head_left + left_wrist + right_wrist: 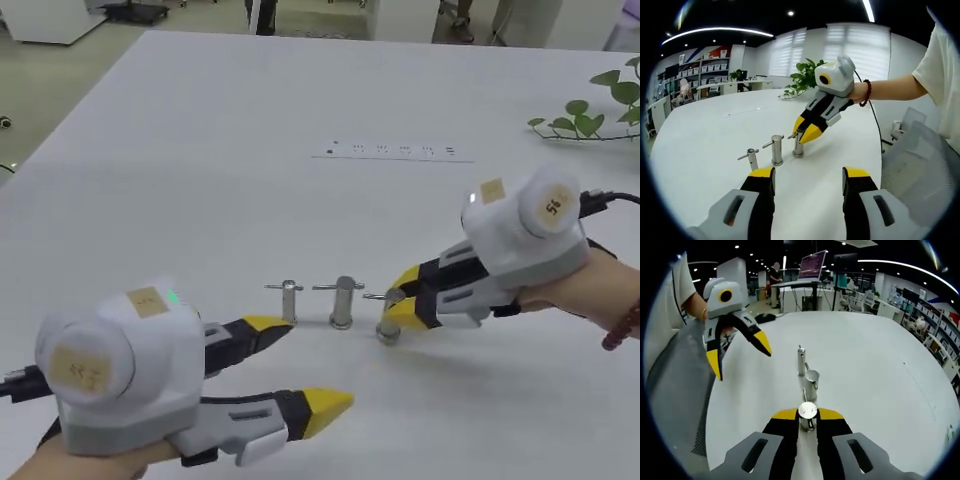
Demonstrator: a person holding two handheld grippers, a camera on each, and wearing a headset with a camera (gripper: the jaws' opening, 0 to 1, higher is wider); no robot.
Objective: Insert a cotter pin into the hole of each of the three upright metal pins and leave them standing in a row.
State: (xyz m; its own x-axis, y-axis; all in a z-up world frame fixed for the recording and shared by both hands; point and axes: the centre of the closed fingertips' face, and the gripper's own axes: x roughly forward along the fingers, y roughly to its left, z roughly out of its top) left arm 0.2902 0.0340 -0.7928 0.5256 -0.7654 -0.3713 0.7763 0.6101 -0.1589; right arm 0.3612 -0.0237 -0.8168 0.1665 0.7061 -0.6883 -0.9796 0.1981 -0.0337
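Head view: white table w/ three short metal pins standing in a row. R gripper reaches in from the right side, held in a person's hand. Its yellow-tipped jaws are closed tight on the held pin, the end pin of the row nearest it. That pin sits btwn the jaw tips w/ its base on the table. Middle pin stands just beside it, and the third pin just beyond that.

All three are upright, long axis vertical, flat heads up. The held pin sits slightly out of line, a bit toward the viewer. Each pin carries a thin cotter pin crosswise near its top. These lie horizontal & poke out toward the L gripper's side.

L gripper is low at the front, jaws wide apart, gripping nothing. Its upper tip is near the third pin but not touching.

Right gripper view: the held pin's round head shows directly btwn that gripper's own jaw tips. The other two pins line up straight beyond it, so the row runs away from the camera.

Left gripper view: the row stands ahead of the open jaws, apart from them, w/ the R gripper at its far end.

Further back on the table are a flush power strip & a leafy plant.
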